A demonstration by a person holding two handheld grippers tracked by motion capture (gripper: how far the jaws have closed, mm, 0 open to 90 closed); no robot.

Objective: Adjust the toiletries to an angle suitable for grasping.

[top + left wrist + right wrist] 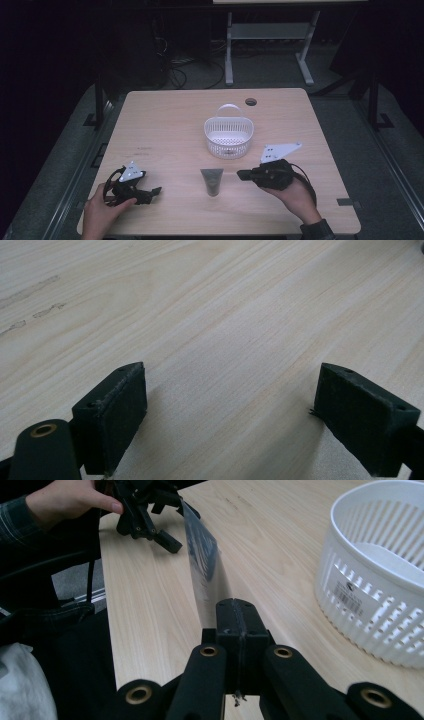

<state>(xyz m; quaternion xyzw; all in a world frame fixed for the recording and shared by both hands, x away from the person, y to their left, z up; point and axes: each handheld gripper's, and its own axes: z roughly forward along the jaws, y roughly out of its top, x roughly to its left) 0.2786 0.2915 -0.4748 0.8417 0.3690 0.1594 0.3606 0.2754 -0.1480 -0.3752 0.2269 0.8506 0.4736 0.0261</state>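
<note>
Dark tube point(202, 555) is pinched by its edge in the closed right gripper point(235, 615) just in front of the white basket point(228, 135), not yet dropped in; left gripper point(230, 405) is held wide open, empty.

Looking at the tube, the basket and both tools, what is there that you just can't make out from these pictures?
- Tube label: too small in the high view, edge-on in the right tool view.
- Right tool pads: pressed together, grip point hidden.
- Basket: right side cut off by the frame edge.
- Left tool: body cut off at the bottom edge.
</note>
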